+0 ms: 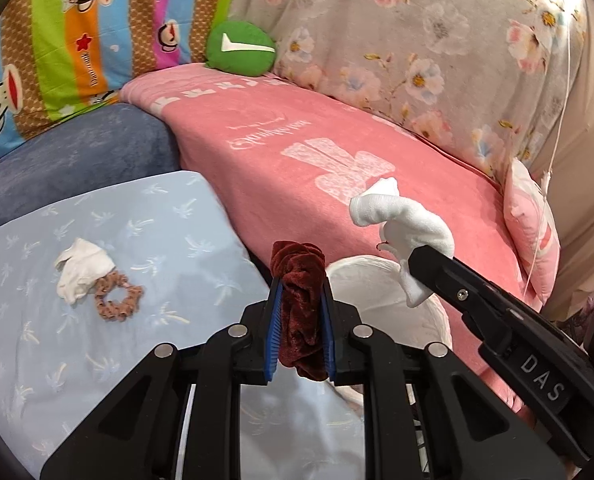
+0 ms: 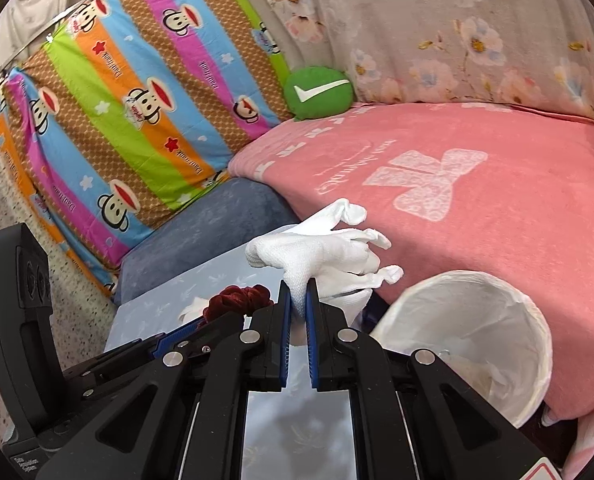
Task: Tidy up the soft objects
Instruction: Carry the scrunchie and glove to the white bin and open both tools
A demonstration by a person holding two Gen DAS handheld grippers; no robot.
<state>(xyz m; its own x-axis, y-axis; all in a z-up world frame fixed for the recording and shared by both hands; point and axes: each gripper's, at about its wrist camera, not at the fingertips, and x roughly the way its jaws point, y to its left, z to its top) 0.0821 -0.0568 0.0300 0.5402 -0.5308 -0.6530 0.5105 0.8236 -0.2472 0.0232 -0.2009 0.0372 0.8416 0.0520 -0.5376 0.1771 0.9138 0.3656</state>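
Ahead of both sets of fingers I see the pink blanket (image 1: 297, 160) with its white bow print, spread across the bed and backed by a floral quilt (image 1: 417, 40) and a striped monkey-print cushion (image 2: 117, 120). To the left of my left fingers lies the pale blue pillow (image 1: 97, 240), touching the blanket's edge. Just right of those fingers, and right of my right ones too, sits the white basket (image 2: 497, 320), open at the top. My left gripper (image 1: 299, 292) is clamped on the dark red velvet scrunchie (image 1: 299, 300), which hangs bunched between the blue pads beside the basket rim. My right gripper (image 2: 298, 300) pinches a white glove (image 2: 321, 248) by its cuff, its fingers dangling forward over the blanket edge, near the basket. On the pillow, left of my left fingers, rest another white glove (image 1: 81, 270) and a brown spotted scrunchie (image 1: 117, 298), touching each other.
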